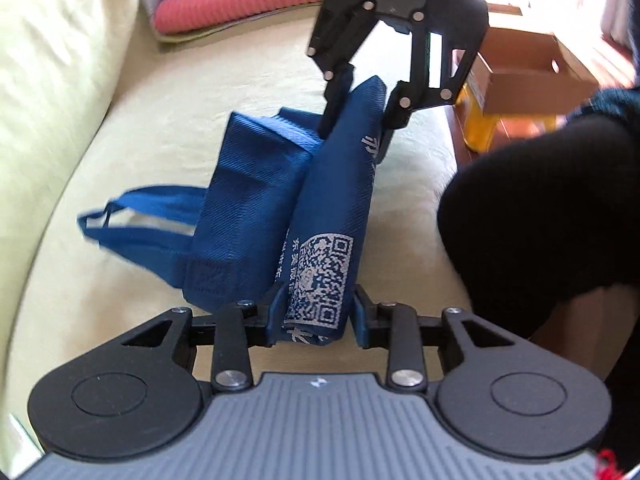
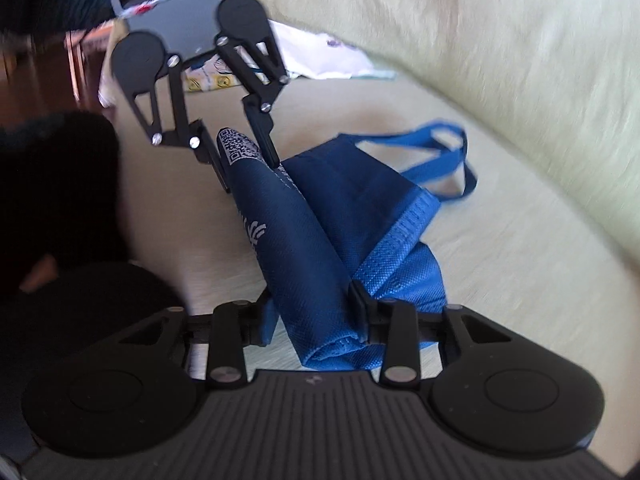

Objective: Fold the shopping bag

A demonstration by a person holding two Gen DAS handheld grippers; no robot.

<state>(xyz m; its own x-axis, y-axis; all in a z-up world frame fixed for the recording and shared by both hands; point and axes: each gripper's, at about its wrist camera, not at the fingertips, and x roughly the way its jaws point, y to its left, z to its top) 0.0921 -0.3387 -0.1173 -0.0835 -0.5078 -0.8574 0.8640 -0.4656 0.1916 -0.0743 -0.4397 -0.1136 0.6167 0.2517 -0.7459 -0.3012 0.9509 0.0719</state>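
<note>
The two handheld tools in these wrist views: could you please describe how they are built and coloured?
Both the left tool and right tool are matte black linkages with silver rivets, round disc-shaped pivots and narrow flat fingers, mounted on a ribbed grey body bearing a small white mark. The person wears dark black clothing.

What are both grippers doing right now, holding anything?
Left gripper: closed on the QR-code end of the blue shopping bag.
Right gripper: closed on the opposite end of the same folded edge.
</note>
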